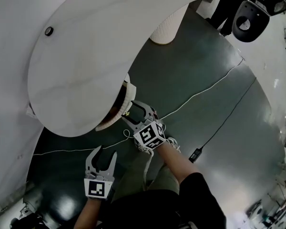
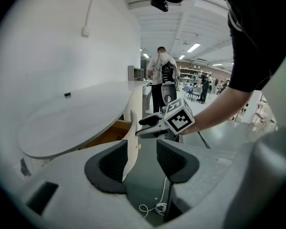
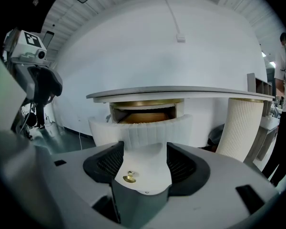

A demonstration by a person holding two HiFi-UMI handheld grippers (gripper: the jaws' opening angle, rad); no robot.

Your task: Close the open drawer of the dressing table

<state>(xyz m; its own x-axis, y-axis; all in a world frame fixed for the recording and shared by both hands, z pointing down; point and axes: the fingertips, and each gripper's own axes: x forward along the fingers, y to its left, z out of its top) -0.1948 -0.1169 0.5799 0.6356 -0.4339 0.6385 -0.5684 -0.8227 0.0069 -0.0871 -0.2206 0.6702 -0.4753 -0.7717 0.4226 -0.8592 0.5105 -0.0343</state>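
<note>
I am watching the right gripper (image 1: pixel 129 111), which is hovering right up against the open drawer (image 3: pixel 140 130) of the dressing table (image 1: pixel 86 56). Its jaws are standing wide apart and gripping nothing. The drawer's white ribbed front is filling the space straight ahead of them, and the small brass knob (image 3: pixel 129 178) is sitting low between the two pads, nearer the left one, with neither pad closing on it. The left gripper (image 1: pixel 107 150) is hanging back and to the side, also spread open and empty, and the drawer's curved edge is showing well ahead of it, just past its left jaw.

I am judging the drawer to be a light, stiff wooden box behind a curved face, likely to run on slides with little effort. The ribbing should give some friction. The knob is looking small and slick, a poor thing to pinch for a push. I am thinking the better contact is flat against the front near its middle, just above the knob, so the drawer goes in straight and does not rack.

Beyond the front, the drawer's brown wooden inside (image 3: pixel 143 116) is showing beneath the tabletop. From this shallow angle I am seeing nothing in it, though I cannot see its floor.
</note>
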